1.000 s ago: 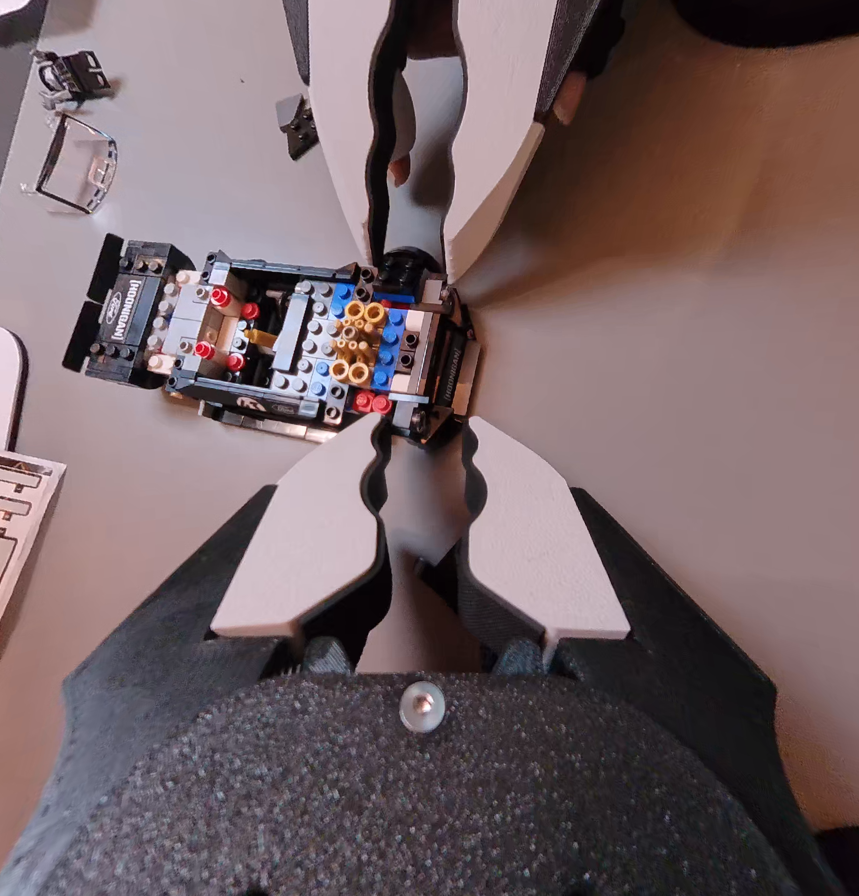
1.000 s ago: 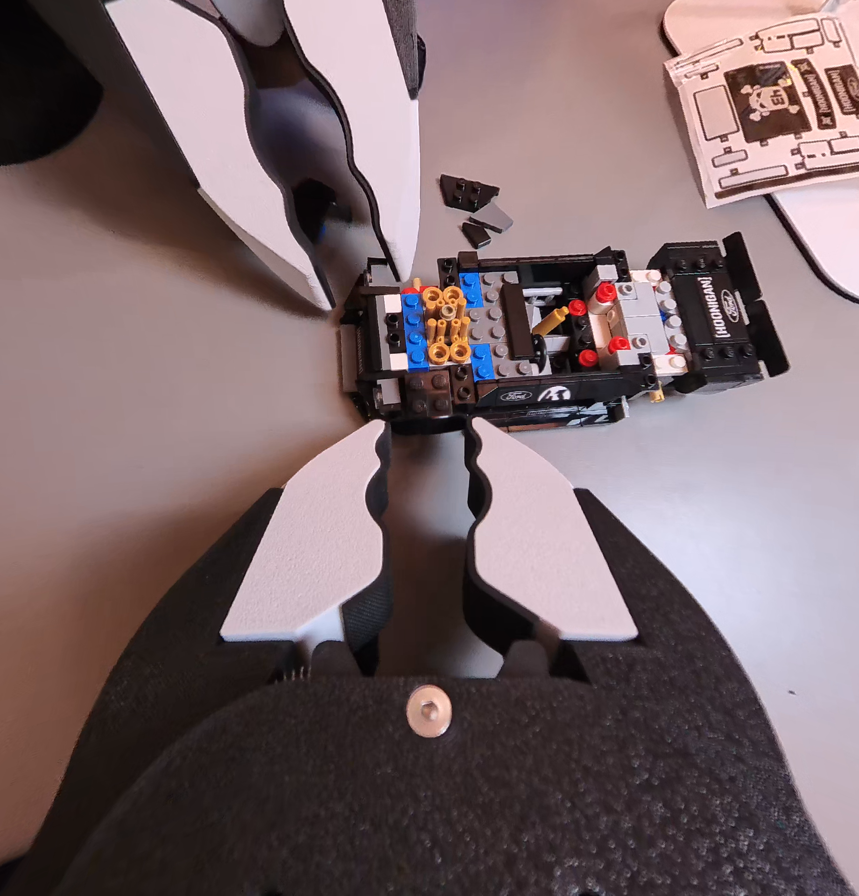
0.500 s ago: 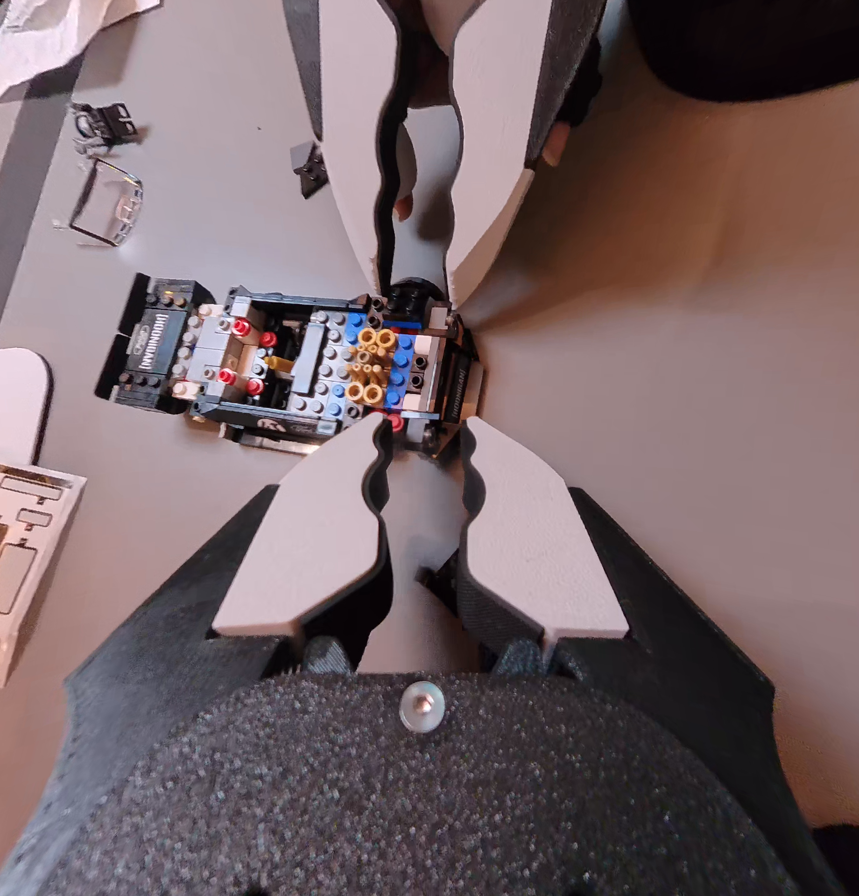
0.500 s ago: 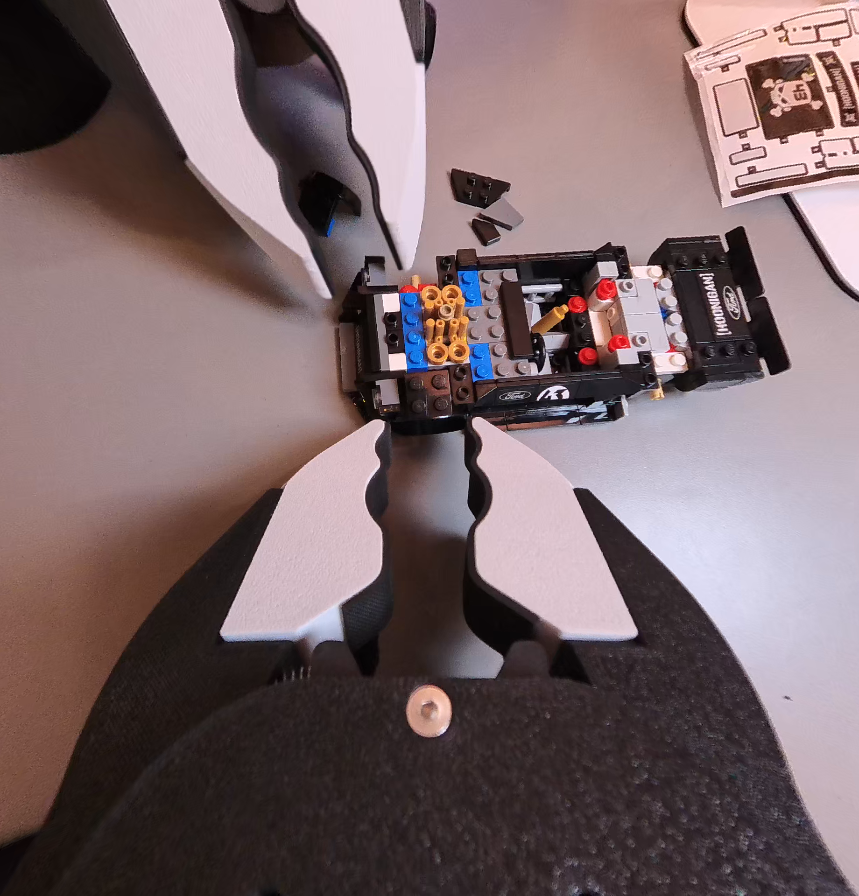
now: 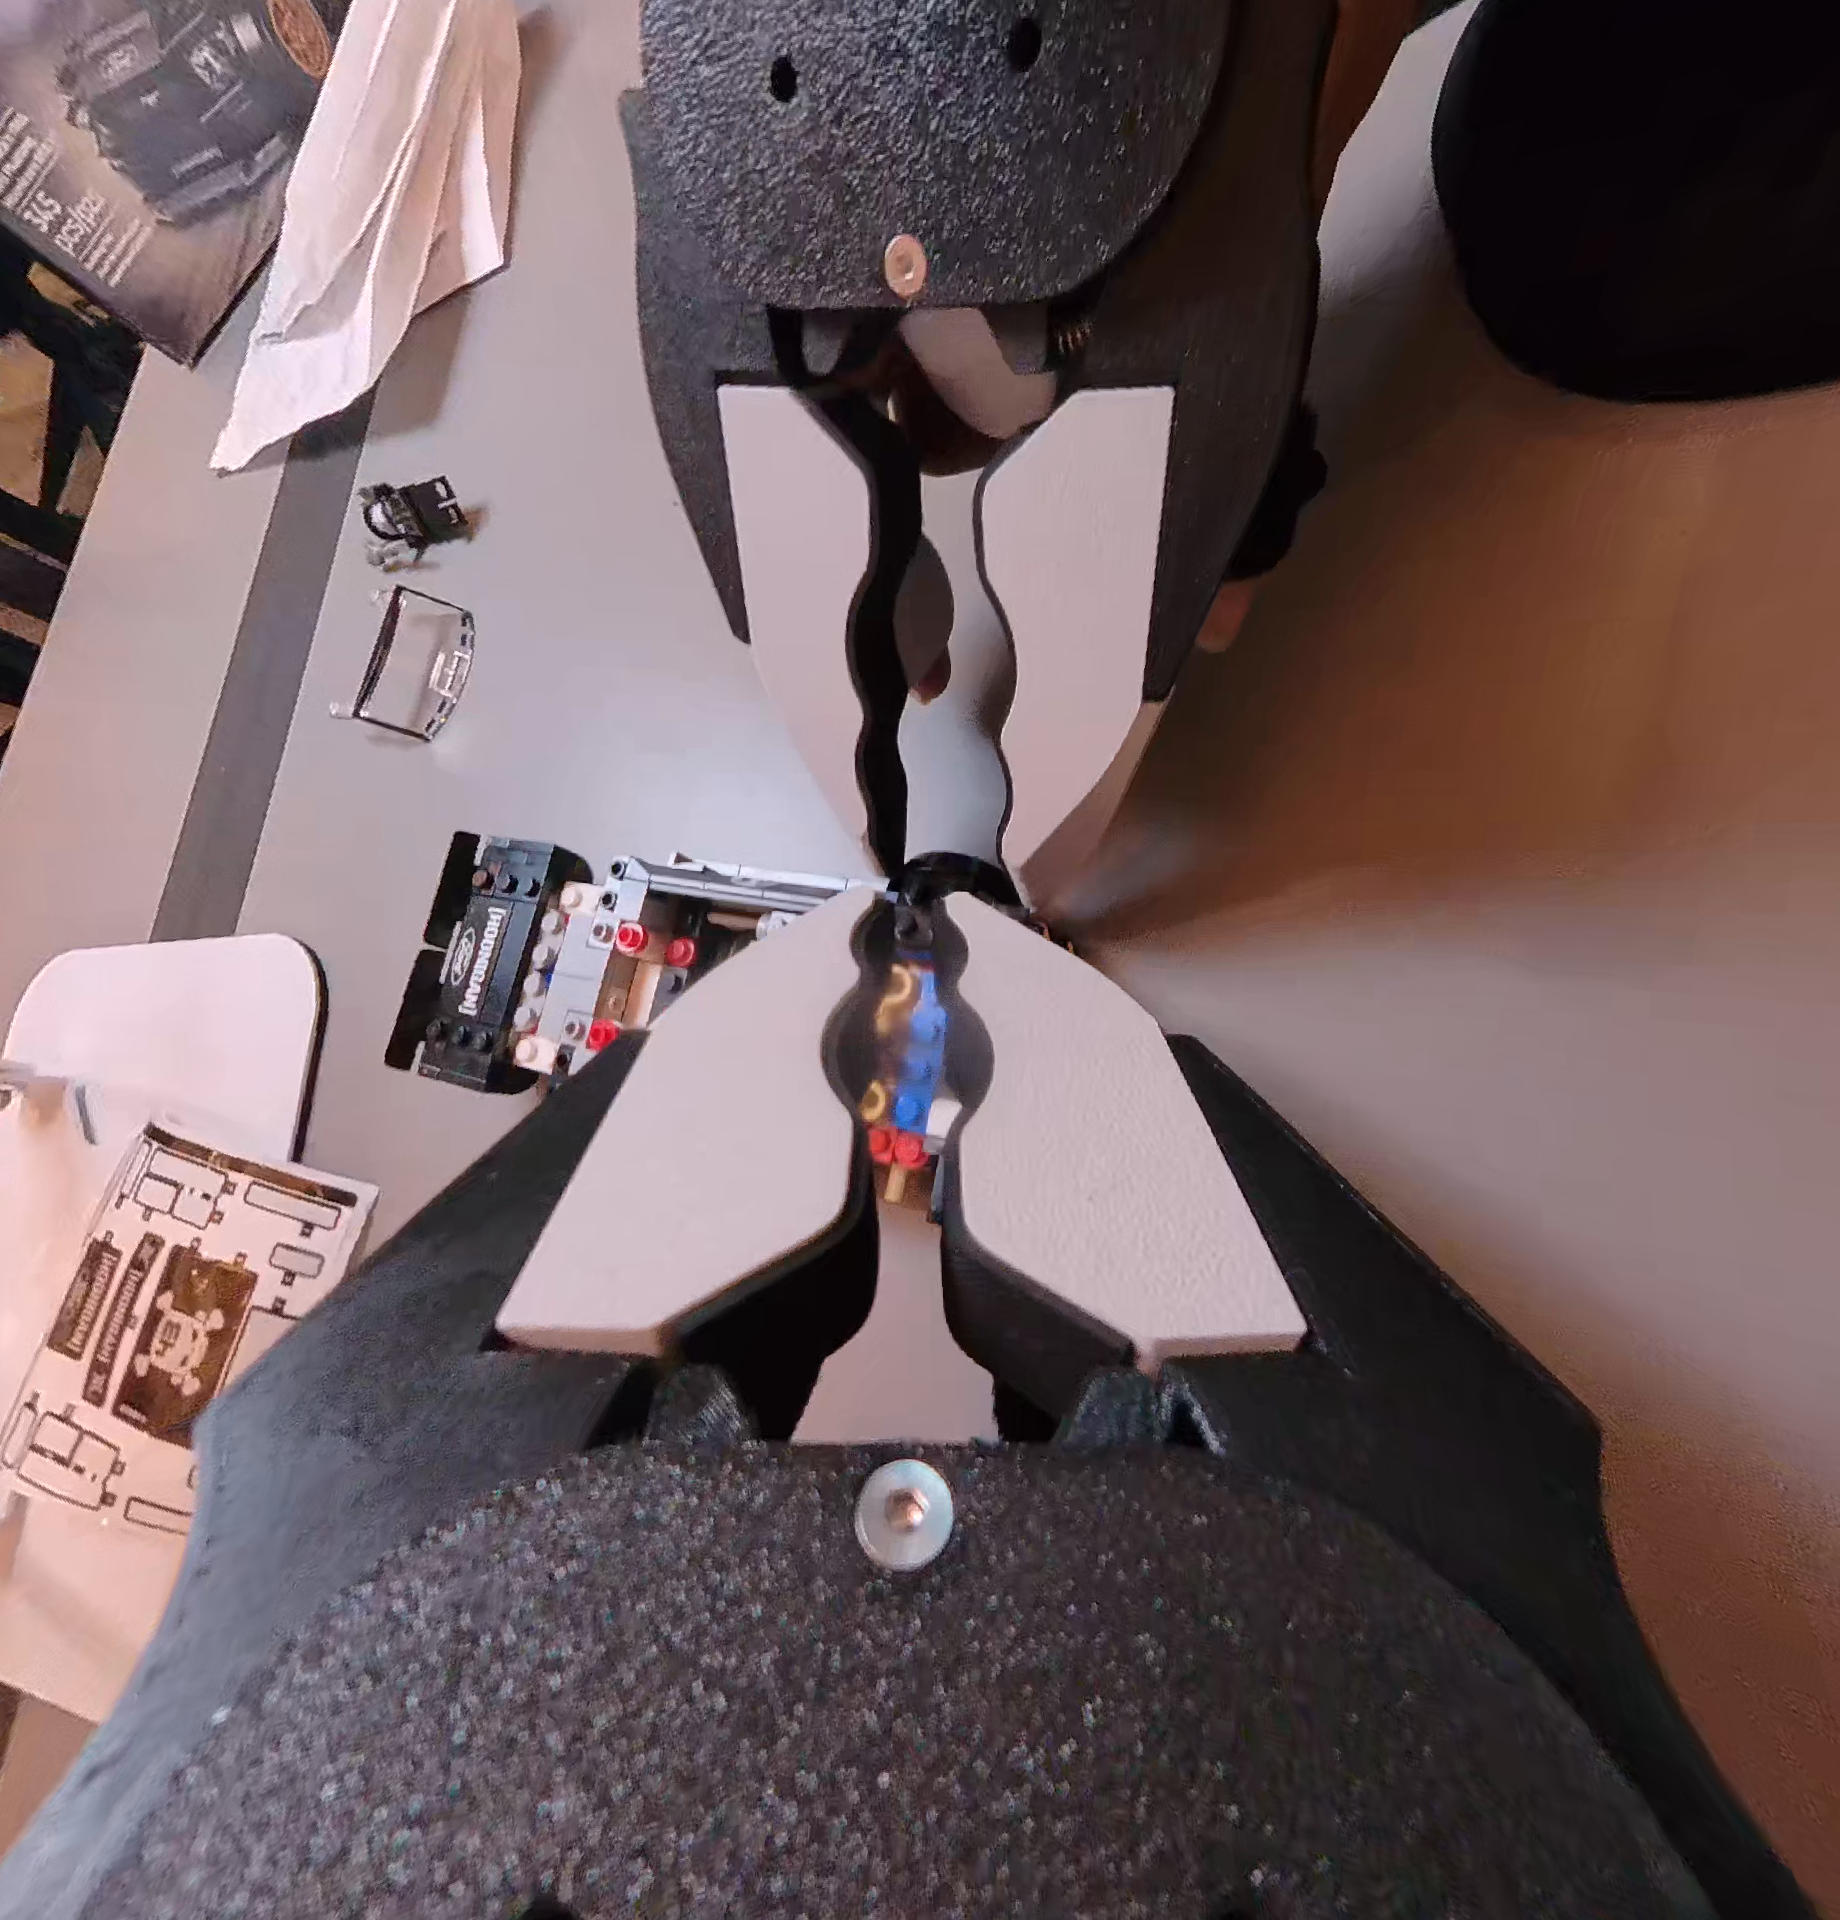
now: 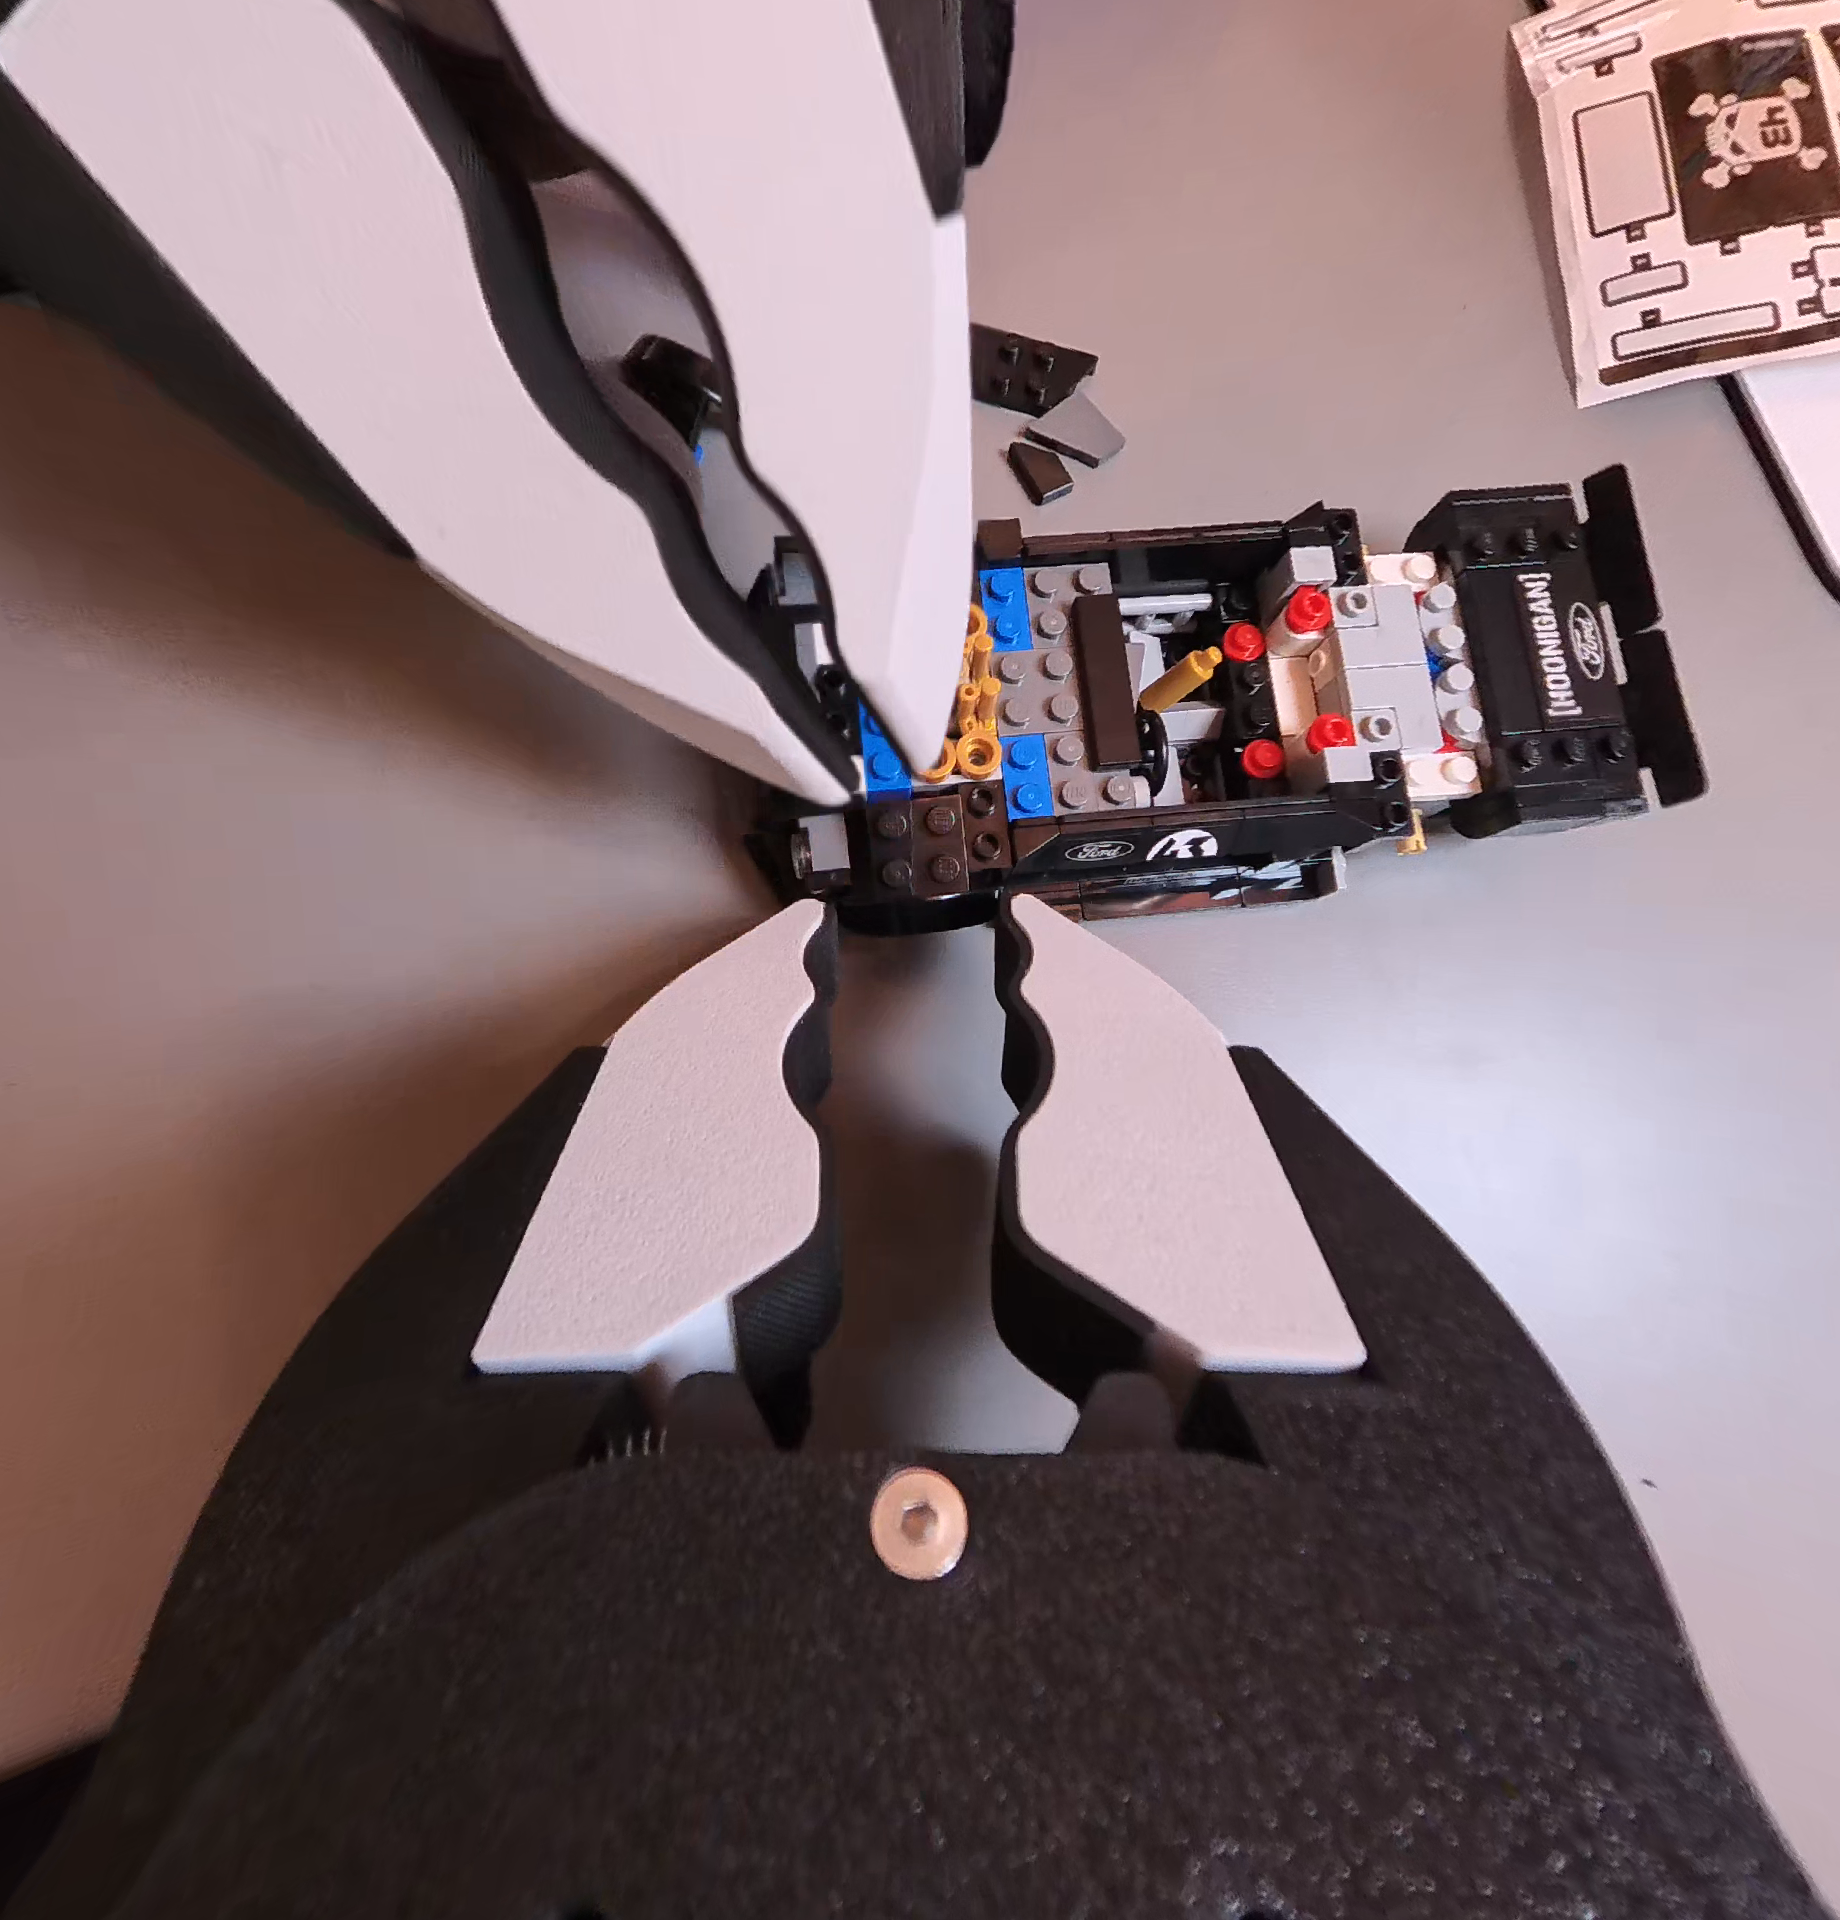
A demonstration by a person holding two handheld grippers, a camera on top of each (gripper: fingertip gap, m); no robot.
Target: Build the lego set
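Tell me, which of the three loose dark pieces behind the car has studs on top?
The black wedge plate, farthest from the lego car. The grey tile and small black slope are smooth.

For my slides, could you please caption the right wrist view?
Left gripper presses onto the black brick-built car; right gripper waits beside it.

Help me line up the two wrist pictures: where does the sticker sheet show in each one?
Left wrist view: the sticker sheet lies at the lower left edge, partly on a white board, left of the left gripper.
Right wrist view: the sticker sheet sits in the top right corner, beyond the lego car.
Shared landmark: the lego car, whose black rear end points toward the sheet in both.
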